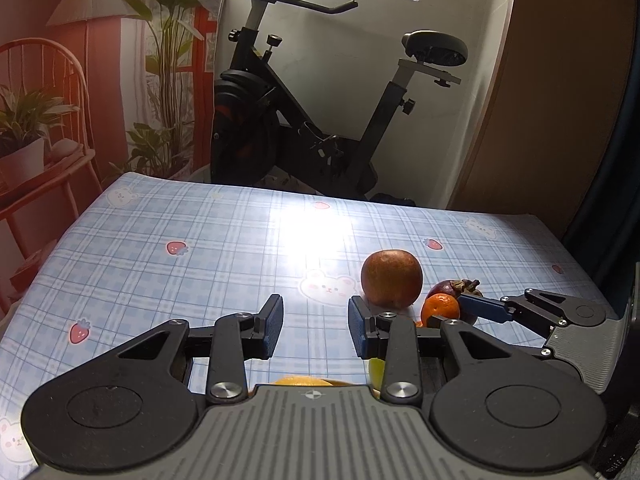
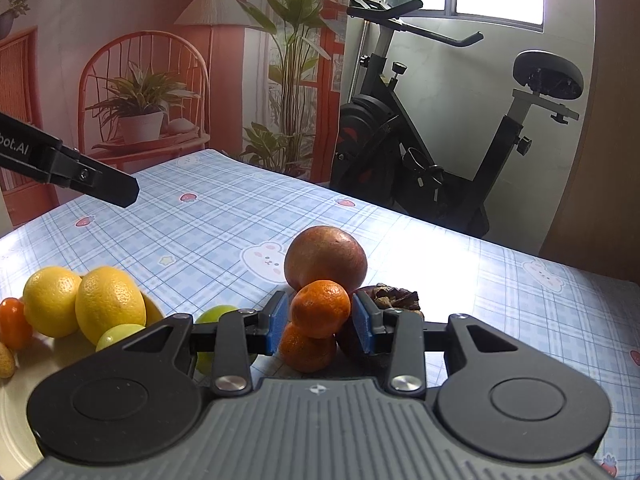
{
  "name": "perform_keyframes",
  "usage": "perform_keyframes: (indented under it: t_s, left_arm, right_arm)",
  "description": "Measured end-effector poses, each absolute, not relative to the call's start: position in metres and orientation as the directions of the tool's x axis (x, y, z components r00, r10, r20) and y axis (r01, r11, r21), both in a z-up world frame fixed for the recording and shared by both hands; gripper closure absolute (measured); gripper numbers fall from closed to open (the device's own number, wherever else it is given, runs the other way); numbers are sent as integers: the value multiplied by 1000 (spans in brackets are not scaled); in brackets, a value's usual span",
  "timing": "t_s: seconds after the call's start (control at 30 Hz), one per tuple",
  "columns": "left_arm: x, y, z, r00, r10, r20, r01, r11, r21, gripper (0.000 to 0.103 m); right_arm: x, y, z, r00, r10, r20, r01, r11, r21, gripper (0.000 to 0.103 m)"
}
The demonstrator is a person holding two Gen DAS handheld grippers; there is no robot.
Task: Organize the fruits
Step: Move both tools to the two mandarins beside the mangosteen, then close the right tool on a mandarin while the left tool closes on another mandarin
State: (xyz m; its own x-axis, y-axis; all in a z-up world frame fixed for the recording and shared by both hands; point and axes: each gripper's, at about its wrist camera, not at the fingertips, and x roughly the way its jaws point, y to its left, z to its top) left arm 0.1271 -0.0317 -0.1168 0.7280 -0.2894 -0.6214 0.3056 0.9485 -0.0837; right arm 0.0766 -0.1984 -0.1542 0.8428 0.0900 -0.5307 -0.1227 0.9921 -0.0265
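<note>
**Right gripper clamped on a tangerine, left gripper empty**

Over the checked tablecloth (image 1: pixel 160 232), in the left wrist view, the left gripper (image 1: pixel 316 326) tilts downward with its blue pads apart and nothing between them. An apple (image 1: pixel 391 278) sits just beyond its right finger, with a mangosteen (image 1: pixel 454 288) and a tangerine (image 1: pixel 440 310) beside it. The right gripper (image 1: pixel 480 307) reaches in from the right edge, a pad touching that tangerine. An exercise bike (image 1: pixel 320 120) stands behind the table.

In the right wrist view, the right gripper (image 2: pixel 320 318) (also angled down) has its pads pressed on both sides of the tangerine (image 2: pixel 320 308), which rests on a second tangerine (image 2: pixel 306 350). The apple (image 2: pixel 326 258) is just behind, the mangosteen (image 2: pixel 394 298) to the right. Left of the gripper, two lemons (image 2: pixel 108 300) and small green fruits (image 2: pixel 120 336) lie on a pale plate (image 2: pixel 16 420). The left gripper's finger (image 2: pixel 108 186) juts in at upper left.
</note>
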Motion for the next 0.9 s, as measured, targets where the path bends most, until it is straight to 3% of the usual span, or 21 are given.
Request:
perform_keyframes:
  t_s: [0.27, 0.63, 0.9]
  left_arm:
    - [131, -29, -121, 711, -294, -639, 309, 947, -92, 65]
    - [137, -51, -128, 640, -370, -674, 410, 906, -107, 65]
    - [154, -94, -153, 545, -416, -727, 492, 862, -125, 65]
  right_arm:
    - [77, -195, -157, 842, 93, -532, -140, 989, -48, 65]
    - [33, -227, -151, 869, 117, -481, -78, 992, 100, 66]
    - [0, -253, -172, 855, 78, -512, -3, 989, 147, 66]
